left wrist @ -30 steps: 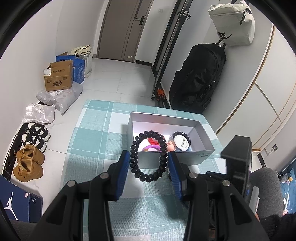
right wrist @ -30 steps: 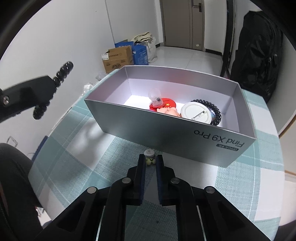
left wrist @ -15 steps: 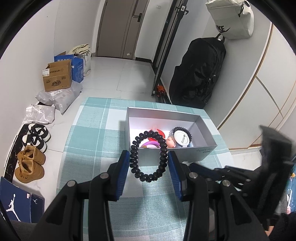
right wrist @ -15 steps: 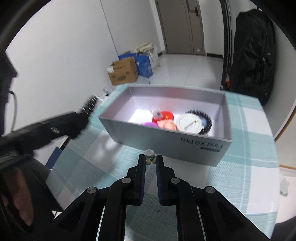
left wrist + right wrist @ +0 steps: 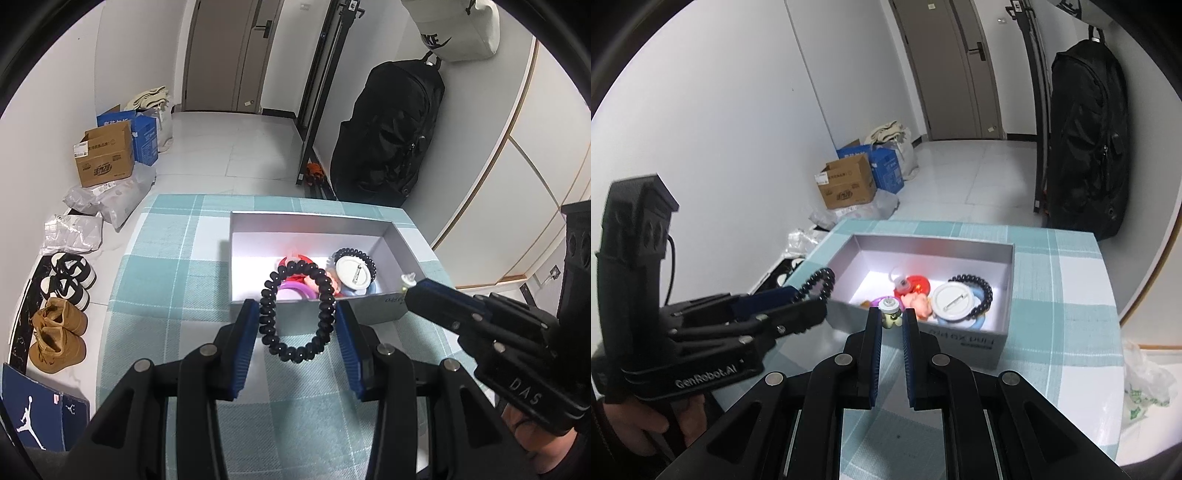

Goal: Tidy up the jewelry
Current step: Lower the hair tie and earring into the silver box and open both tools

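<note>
My left gripper (image 5: 295, 325) is shut on a black beaded bracelet (image 5: 275, 332), held above the table just in front of the silver box (image 5: 310, 223). The left gripper also shows in the right wrist view (image 5: 816, 295). My right gripper (image 5: 892, 321) is shut on a small yellow-and-white charm (image 5: 889, 314), held over the box's near wall. In the left wrist view the right gripper's tip (image 5: 413, 286) is at the box's right front corner. The box (image 5: 1008, 273) holds a white badge (image 5: 953, 301), a black hair coil, a red piece and purple and pink items.
The box stands on a teal checked tablecloth (image 5: 177, 258). Cardboard boxes (image 5: 105, 158), plastic bags and shoes (image 5: 59, 328) lie on the floor to the left. A black bag (image 5: 391, 129) leans on the wall behind. A plastic bag (image 5: 1145, 380) lies at the table's right edge.
Both grippers have risen, so the box looks smaller. My right gripper has moved in over the box's near wall with the charm. My left gripper still holds the bracelet.
</note>
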Tool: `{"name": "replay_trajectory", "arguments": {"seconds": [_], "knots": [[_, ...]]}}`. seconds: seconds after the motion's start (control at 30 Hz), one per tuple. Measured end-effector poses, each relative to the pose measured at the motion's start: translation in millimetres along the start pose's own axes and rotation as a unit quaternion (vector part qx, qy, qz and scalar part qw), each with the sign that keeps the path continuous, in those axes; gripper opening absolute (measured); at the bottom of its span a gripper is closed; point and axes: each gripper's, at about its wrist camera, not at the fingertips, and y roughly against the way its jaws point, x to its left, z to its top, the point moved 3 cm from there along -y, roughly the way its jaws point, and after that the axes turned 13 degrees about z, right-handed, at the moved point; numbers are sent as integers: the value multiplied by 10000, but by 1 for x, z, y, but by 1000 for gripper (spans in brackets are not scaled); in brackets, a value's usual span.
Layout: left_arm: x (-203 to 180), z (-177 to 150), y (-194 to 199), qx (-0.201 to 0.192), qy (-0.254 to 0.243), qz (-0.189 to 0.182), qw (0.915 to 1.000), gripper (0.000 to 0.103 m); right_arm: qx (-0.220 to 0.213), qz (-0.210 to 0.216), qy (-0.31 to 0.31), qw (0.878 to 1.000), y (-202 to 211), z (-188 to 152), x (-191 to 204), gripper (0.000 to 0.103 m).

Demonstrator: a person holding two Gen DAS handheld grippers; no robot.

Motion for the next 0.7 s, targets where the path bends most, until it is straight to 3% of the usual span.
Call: {"name": "replay_trajectory", "arguments": {"seconds": [0.7], "knots": [[-11, 30, -28, 68, -94, -88, 9999, 37, -214, 470, -399, 9979, -12, 31, -38, 10]]}}
